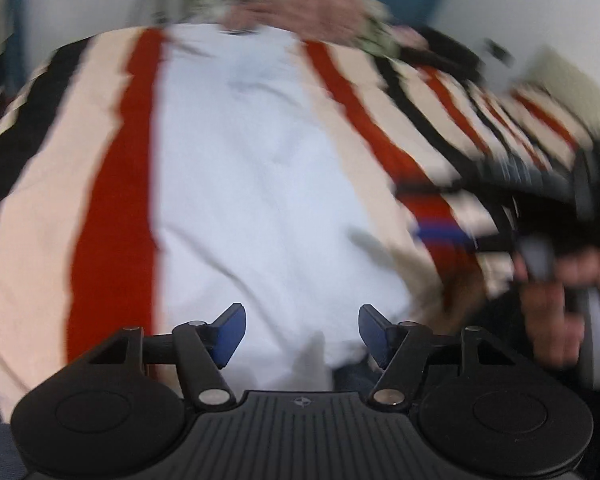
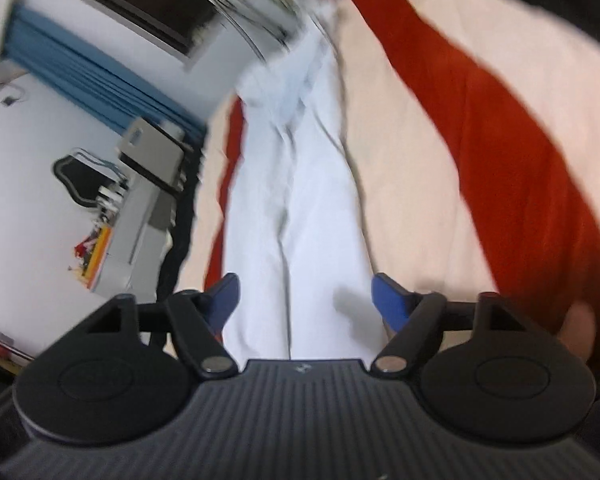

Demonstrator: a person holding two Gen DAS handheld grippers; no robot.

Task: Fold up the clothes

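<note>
A white garment (image 1: 268, 184) lies spread on a bed covered by a striped blanket (image 1: 112, 184) in cream, red and black, its near hem at the blanket's near edge. The left gripper (image 1: 302, 334) hovers over that hem, jaws wide apart and empty. The right gripper (image 2: 305, 300), also wide apart and empty, looks along the cloth's length. Both views are blurred. A good fold likely needs both grippers pinching matching corners before lifting evenly

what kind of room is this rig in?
Probably a bedroom: white garment on a red, cream and black striped bedspread, blue curtain on a white wall, cluttered grey shelf unit beside.
</note>
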